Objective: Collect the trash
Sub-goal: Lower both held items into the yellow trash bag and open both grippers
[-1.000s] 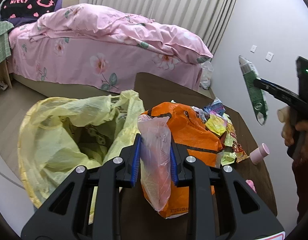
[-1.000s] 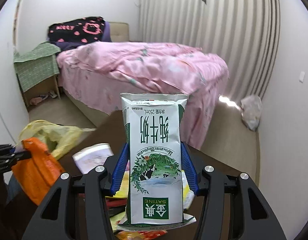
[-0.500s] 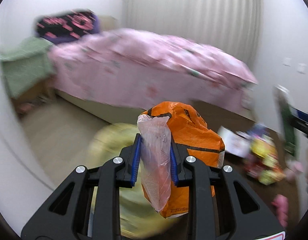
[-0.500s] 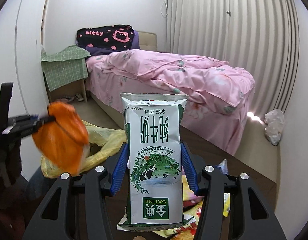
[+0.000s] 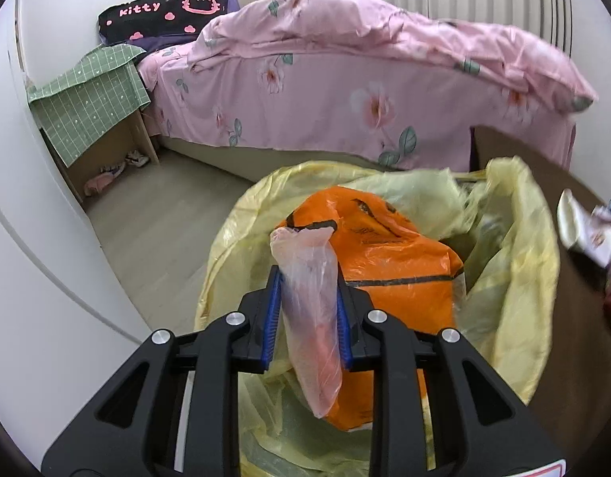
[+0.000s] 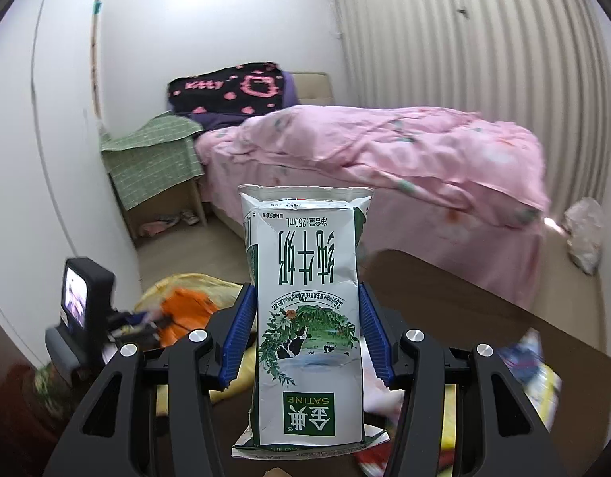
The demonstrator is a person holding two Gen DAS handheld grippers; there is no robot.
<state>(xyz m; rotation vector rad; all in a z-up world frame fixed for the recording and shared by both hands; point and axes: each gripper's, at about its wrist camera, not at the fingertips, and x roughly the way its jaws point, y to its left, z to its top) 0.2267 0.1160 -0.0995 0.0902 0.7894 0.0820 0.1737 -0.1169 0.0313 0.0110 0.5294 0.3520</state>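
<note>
Near the pink bed point(image 5: 345, 91), the yellow bin bag point(image 5: 516, 262) gapes below me. My left gripper point(image 5: 307, 314) pinches the orange bag point(image 5: 389, 262) by its clear wrap, my right gripper point(image 6: 307, 338) clamps the milk carton point(image 6: 307, 318). I'm at the drop: next, release the orange bag into the bin bag, then bring the carton over.

Orange bag point(image 5: 385, 254) over yellow liner point(image 5: 516, 278)

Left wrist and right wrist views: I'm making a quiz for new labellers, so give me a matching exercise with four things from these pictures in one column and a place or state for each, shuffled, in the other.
Things:
1. orange bag
2. milk carton
3. yellow trash bag
4. green checked cloth

Places or states:
A. draped over the bedside stand
B. clamped upside down in the right tool
C. mouth gaping open beside the table
D. hanging from the left tool over the yellow bag's mouth

Pairs: 1-D, 2-B, 3-C, 4-A
</note>
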